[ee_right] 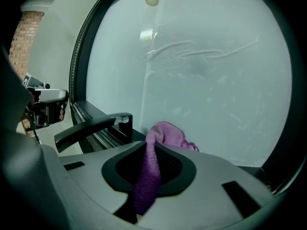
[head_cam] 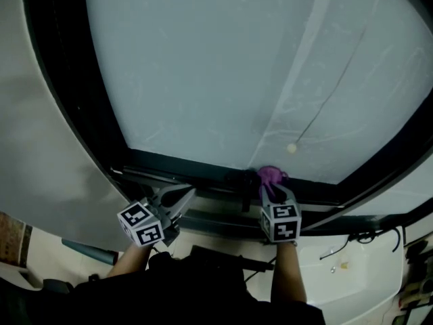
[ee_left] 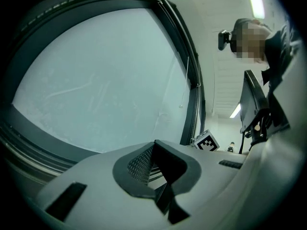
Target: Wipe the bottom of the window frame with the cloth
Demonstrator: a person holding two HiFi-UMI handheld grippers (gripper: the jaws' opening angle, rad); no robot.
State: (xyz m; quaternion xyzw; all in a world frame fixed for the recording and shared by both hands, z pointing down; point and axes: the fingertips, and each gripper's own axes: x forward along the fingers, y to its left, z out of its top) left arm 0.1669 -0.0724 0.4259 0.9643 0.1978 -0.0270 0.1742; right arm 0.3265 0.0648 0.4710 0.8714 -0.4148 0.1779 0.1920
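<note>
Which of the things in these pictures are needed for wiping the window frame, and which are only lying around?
For the job:
- purple cloth, clamped in the right hand-held gripper
- bottom of the window frame

Just lying about or idle:
- left hand-held gripper, holding nothing
- cord bead against the glass
- black cable and small yellow piece on the white surface

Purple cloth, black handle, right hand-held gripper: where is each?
purple cloth [ee_right: 168,134], right gripper view, bunched end
black handle [ee_right: 91,124], right gripper view, middle of its lever
right hand-held gripper [head_cam: 274,193], head view, between its fingertips
</note>
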